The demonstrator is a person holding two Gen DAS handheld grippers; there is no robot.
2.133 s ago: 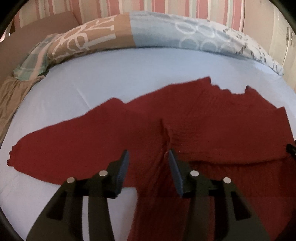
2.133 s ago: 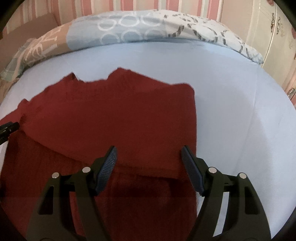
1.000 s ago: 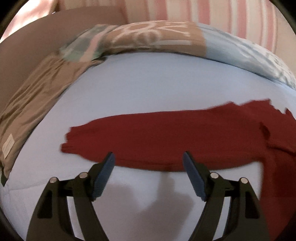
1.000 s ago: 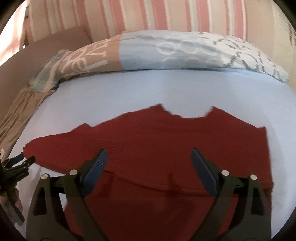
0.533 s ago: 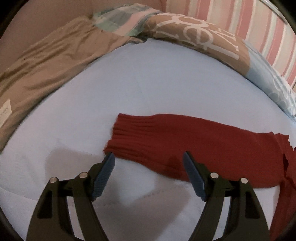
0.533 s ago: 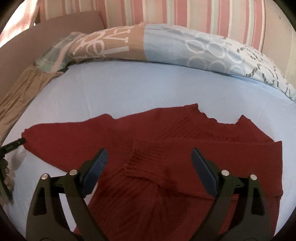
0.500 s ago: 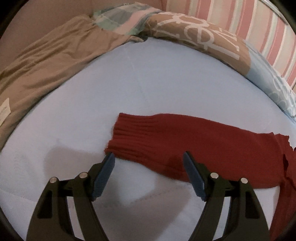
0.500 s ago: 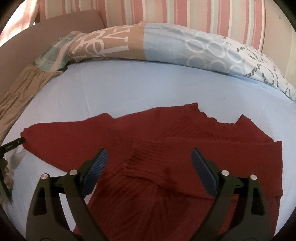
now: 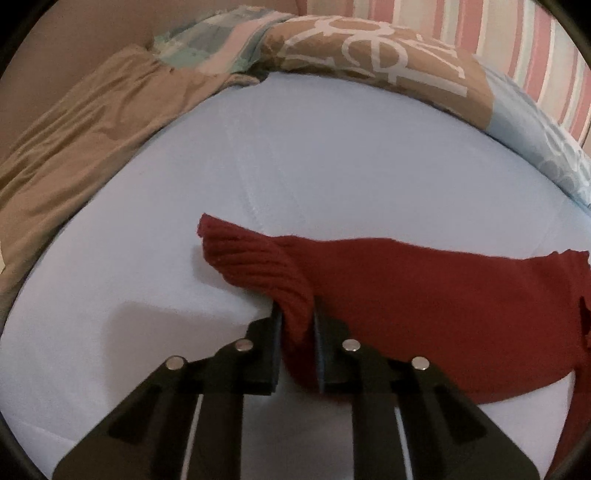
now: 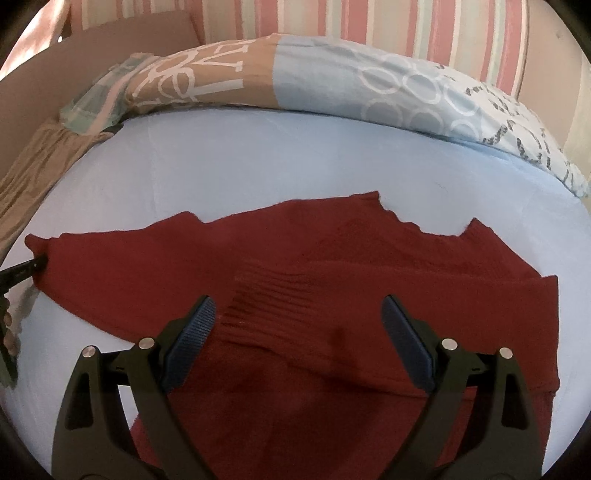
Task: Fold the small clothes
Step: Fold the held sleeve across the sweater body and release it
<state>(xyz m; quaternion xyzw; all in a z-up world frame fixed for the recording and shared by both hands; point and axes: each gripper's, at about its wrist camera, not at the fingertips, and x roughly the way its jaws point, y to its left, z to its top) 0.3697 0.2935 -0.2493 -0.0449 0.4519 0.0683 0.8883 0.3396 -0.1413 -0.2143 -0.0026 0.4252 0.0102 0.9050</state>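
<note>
in the left wrist view, our left gripper (image 9: 296, 325) sits at the lower centre of the frame, its two black fingers (image 9: 267, 350) drawn close together and clenched on the ribbed cuff of the dark red knitted sweater (image 9: 424, 295). the cuff bunches up and lifts between the pads, and the sleeve runs from there toward the right edge of the frame, lying on the pale blue bed sheet (image 9: 314, 166). a tan gathered fabric (image 9: 85, 136) lies along the upper left of the frame, and a folded patterned duvet in brown, mint and light blue (image 9: 369, 55) curves across the top. behind it, at the upper right, we see a wall with pink and cream stripes (image 9: 517, 40).

in the right wrist view, our right gripper (image 10: 297, 339) is at the lower centre with its blue-padded fingers (image 10: 192, 332) spread wide and holding nothing, hovering over the body of the sweater (image 10: 369, 266). the sweater fills the middle and lower part of the frame on the sheet (image 10: 240, 158). one sleeve is folded across the body, its ribbed cuff lying between our fingers, and the other sleeve stretches to the left edge of the frame, where the tip of the left gripper (image 10: 31, 266) pinches its end. the duvet (image 10: 332, 77) arcs across the top, the tan fabric (image 10: 33, 166) sits at the left and the striped wall (image 10: 369, 22) is above.
</note>
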